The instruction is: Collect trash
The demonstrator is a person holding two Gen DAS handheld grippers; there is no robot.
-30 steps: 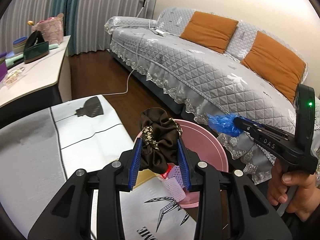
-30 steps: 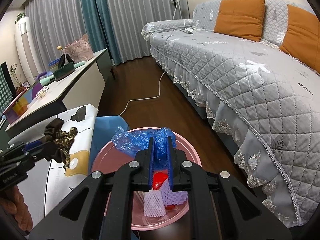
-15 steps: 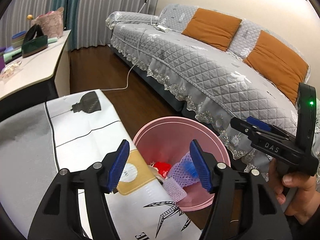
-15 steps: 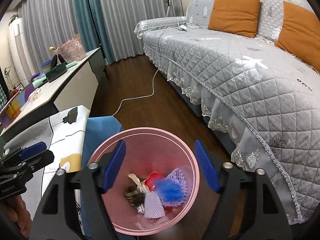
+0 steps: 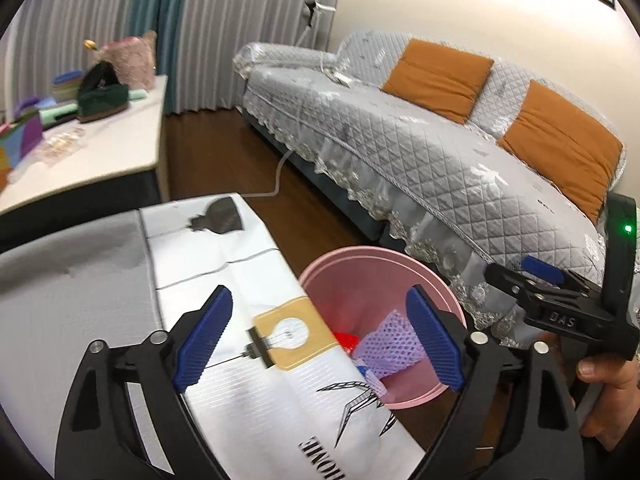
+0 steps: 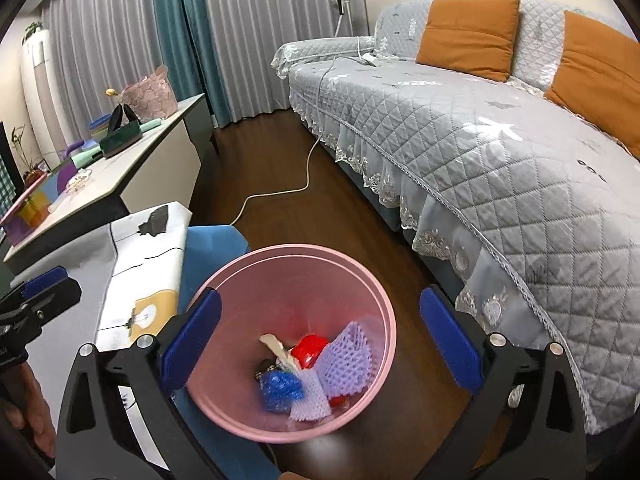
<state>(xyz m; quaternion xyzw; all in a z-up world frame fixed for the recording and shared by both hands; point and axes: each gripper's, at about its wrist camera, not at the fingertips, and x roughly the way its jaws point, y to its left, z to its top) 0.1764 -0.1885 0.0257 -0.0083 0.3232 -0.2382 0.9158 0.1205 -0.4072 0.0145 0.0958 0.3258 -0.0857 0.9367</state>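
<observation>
A pink waste bin [image 6: 296,256] stands on the wooden floor beside the low table; it also shows in the left wrist view [image 5: 360,256]. Inside lie purple foam netting [image 6: 348,360], a red piece [image 6: 310,350], a crumpled blue plastic bag [image 6: 280,390] and a dark scrunchie, mostly hidden. My right gripper [image 6: 320,344] is open and empty above the bin. My left gripper [image 5: 320,344] is open and empty over the table's right edge, beside the bin. The right gripper also shows in the left wrist view [image 5: 536,280].
The low table has a white printed cloth [image 5: 224,248]. A grey quilted sofa [image 6: 500,152] with orange cushions runs along the right. A white cable [image 6: 280,192] lies on the floor. A sideboard [image 6: 132,168] with boxes and bags stands at the left. A blue sheet [image 6: 216,240] hangs by the table.
Both grippers opened. The dark scrunchie dropped from the left and the blue bag from the right, into the bin. The left gripper has drawn back over the table.
</observation>
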